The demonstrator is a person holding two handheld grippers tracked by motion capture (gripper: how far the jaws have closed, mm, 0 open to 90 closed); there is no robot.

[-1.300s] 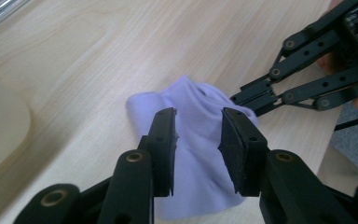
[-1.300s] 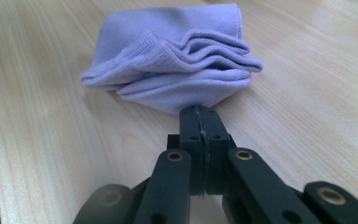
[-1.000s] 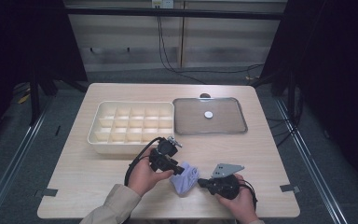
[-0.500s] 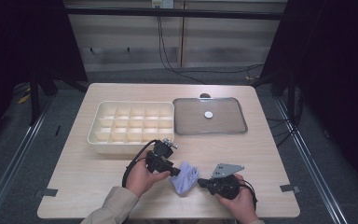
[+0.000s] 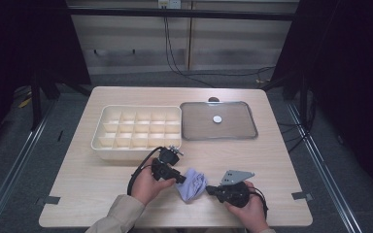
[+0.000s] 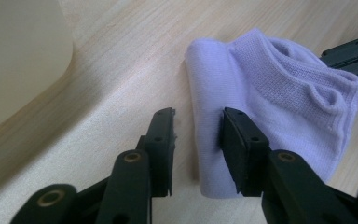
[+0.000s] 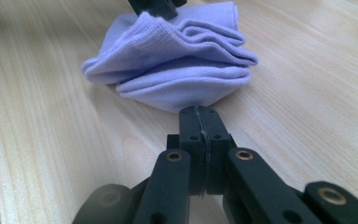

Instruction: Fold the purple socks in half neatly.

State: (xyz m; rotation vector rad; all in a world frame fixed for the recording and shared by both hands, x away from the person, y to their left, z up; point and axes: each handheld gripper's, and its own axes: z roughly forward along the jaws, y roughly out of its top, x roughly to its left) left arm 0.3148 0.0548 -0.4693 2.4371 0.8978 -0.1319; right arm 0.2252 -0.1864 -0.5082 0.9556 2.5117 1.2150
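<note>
So the table point(image 5: 272, 165) has plenty of bare wood at the near edge, with the divided box point(image 5: 97, 141) and the grey tray point(image 5: 233, 131) sitting further back, well apart from the action, so I'm not worried about bumping those. The lilac sock point(image 5: 193, 183) is bunched up on the table between the two hands, and that's where it could get messy. The left tool point(image 6: 196, 116) has its jaws apart; they've just been closing, with the folded edge of the sock point(image 6: 270, 93) between them, one jaw on the fabric and the other down by the bare wood. If it clamps from there, my guess is it grabs just the top layer or a thin sliver of the fold, and the bundle flops open when lifted. The lower jaw could also scrape the table and shove the sock sideways instead of getting under it. The right tool point(image 7: 199, 114) has its jaws pressed together, tips right at the near edge of the sock point(image 7: 177, 70). I can't tell if it's nipping any fabric. If it isn't, nothing anchors that side and the sock just drags along with the left pull.
</note>
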